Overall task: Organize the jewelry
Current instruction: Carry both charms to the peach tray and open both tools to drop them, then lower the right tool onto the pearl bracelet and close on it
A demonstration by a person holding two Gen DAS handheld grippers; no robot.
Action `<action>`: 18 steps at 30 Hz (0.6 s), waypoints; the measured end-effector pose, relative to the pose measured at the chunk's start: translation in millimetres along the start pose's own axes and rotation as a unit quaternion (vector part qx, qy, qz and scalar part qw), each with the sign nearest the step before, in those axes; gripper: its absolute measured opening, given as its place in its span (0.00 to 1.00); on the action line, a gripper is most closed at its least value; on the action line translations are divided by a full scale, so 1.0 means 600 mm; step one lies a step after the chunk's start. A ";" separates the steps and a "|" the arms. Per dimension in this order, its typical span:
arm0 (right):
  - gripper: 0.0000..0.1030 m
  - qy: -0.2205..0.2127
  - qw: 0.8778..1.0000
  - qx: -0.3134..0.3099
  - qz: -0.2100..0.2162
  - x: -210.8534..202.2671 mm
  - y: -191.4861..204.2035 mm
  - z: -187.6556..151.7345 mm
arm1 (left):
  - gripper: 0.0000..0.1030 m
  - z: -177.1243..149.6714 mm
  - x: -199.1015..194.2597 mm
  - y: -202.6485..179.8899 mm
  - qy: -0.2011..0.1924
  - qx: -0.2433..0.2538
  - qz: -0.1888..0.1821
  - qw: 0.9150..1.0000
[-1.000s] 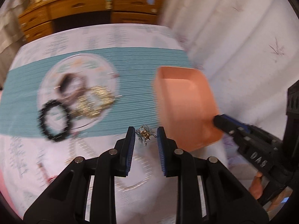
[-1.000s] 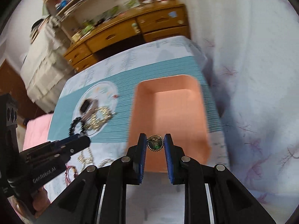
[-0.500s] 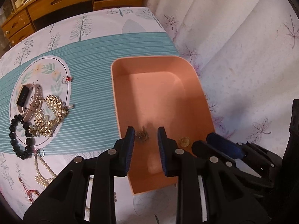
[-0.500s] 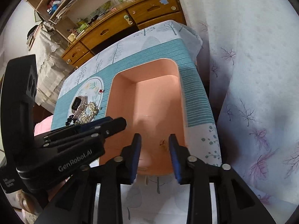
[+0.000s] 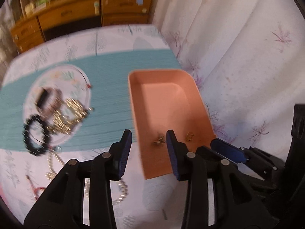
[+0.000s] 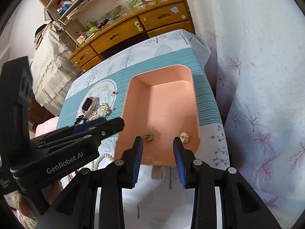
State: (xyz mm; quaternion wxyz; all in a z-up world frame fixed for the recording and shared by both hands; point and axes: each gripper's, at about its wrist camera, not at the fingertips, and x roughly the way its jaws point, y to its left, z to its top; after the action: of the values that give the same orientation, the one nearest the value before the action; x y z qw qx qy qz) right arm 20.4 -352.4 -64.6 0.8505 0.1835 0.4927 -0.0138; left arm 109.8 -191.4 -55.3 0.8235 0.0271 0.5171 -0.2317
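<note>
Peach plastic tray point(image 5: 198, 103): set on the right part of the table, on the teal band of the tablecloth point(image 5: 106, 70), next to the pale curtain point(image 5: 247, 57).
Tray contents: two small pieces are seen on the tray floor near its close end, a tangled gold earring point(image 6: 148, 136) toward the left and a round gold stud point(image 6: 184, 137) by the right wall, apart from each other.
Left tongs point(image 5: 148, 141): jaws are spread wide and nothing is held; they are poised over the tray's near left rim, with the earring seen between the blue pads point(image 5: 124, 150).
Right tongs point(image 6: 157, 147): jaws are likewise spread wide and empty, held above the tray's near end; the earring lies by the left pad tip, the stud by the right.
Remaining jewelry: left on the oval print of the cloth are a watch point(image 6: 89, 105), a black bead bracelet point(image 5: 35, 133) and a heap of gold chains point(image 5: 66, 118); a pearl necklace point(image 5: 55, 162) is strung out nearer the camera.
Background: a wooden dresser point(image 6: 133, 30) is seen beyond the table.
</note>
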 end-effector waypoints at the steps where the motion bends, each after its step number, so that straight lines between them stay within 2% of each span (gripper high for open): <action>1: 0.32 -0.002 1.000 -0.004 0.001 -0.005 0.008 -0.005 | 0.33 -0.008 -0.015 0.002 -0.016 0.008 0.004 1.000; 6: 0.32 -0.010 1.000 -0.016 0.012 -0.026 0.041 -0.025 | 0.33 -0.033 -0.064 0.032 -0.042 -0.003 -0.011 0.999; 13: 0.33 -0.022 0.999 -0.045 0.020 -0.058 0.097 -0.053 | 0.33 -0.087 -0.141 0.109 -0.090 -0.025 0.016 0.996; 18: 0.34 -0.026 0.997 -0.073 0.025 -0.068 0.148 -0.074 | 0.33 -0.124 -0.179 0.182 -0.087 -0.070 0.022 0.994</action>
State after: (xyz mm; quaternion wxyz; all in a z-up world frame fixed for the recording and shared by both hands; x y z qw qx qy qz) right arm -19.5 -261.4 -23.4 0.8742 0.1324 0.4656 0.0386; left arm 53.7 -35.2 -18.4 0.8702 -0.0389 0.4578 -0.1780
